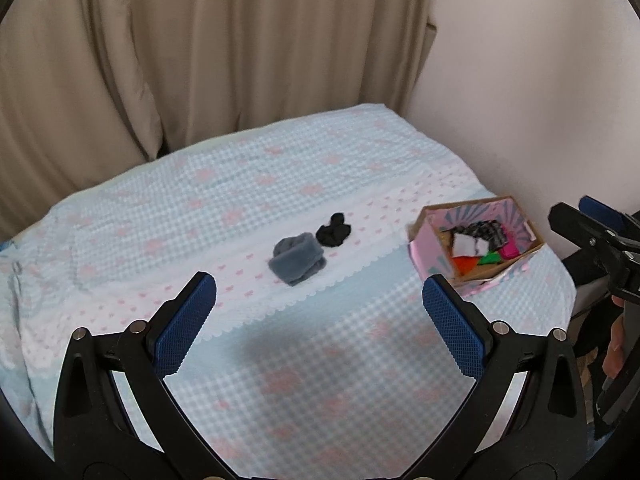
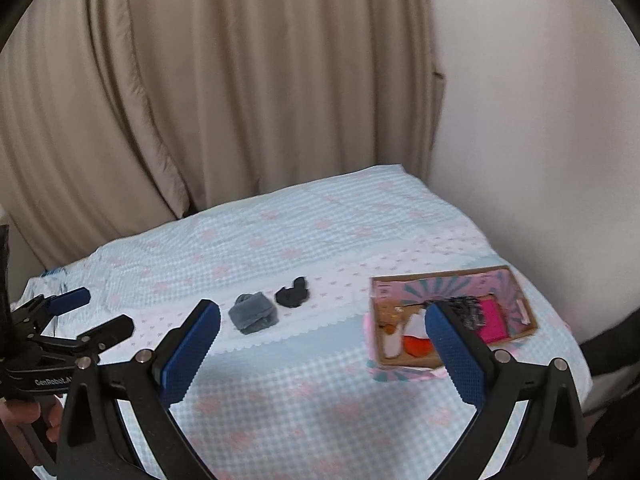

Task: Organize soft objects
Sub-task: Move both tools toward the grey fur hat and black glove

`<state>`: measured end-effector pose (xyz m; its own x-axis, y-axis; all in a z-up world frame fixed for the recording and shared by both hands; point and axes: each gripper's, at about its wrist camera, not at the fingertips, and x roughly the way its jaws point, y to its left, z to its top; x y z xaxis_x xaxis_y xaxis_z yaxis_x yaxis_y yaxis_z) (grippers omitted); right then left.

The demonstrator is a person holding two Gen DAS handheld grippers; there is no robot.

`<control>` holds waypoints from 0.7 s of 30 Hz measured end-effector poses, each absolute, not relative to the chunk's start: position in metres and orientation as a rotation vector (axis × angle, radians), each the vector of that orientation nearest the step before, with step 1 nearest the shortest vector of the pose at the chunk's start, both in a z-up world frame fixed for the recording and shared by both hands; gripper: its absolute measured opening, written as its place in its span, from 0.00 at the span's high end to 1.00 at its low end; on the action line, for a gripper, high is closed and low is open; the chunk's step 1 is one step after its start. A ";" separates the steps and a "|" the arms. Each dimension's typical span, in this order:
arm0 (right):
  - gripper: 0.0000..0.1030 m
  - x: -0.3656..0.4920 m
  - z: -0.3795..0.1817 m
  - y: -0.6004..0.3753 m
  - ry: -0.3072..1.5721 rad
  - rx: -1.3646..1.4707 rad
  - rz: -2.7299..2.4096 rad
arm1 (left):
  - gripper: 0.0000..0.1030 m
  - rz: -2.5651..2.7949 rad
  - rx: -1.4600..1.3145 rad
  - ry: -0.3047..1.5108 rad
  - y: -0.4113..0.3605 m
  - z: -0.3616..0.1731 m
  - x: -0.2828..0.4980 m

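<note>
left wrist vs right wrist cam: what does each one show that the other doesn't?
Left wrist only: the right claw at the frame's right edge, and something green in the box.

Right wrist only: the left claw at the frame's left edge, open, with the hand gripping its handle.

Both: the blue checked bedspread, the grey fuzzy roll, the black bundle beside it, the pink-lined box of soft items, the beige curtain.

Black two-finger tongs with blue pads

Left tongs [image 1: 319,292] and right tongs [image 2: 323,320] share black forked frames, silver screws, and textured blue pads [image 1: 188,322]; white lettering marks the left handle's side.
</note>
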<state>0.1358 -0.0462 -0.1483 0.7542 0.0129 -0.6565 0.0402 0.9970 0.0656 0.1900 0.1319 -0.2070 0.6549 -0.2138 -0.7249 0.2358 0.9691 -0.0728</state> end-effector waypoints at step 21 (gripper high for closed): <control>0.02 0.338 -0.388 -0.011 0.860 -0.003 0.072 | 0.08 -0.320 0.033 0.916 0.108 -0.452 0.354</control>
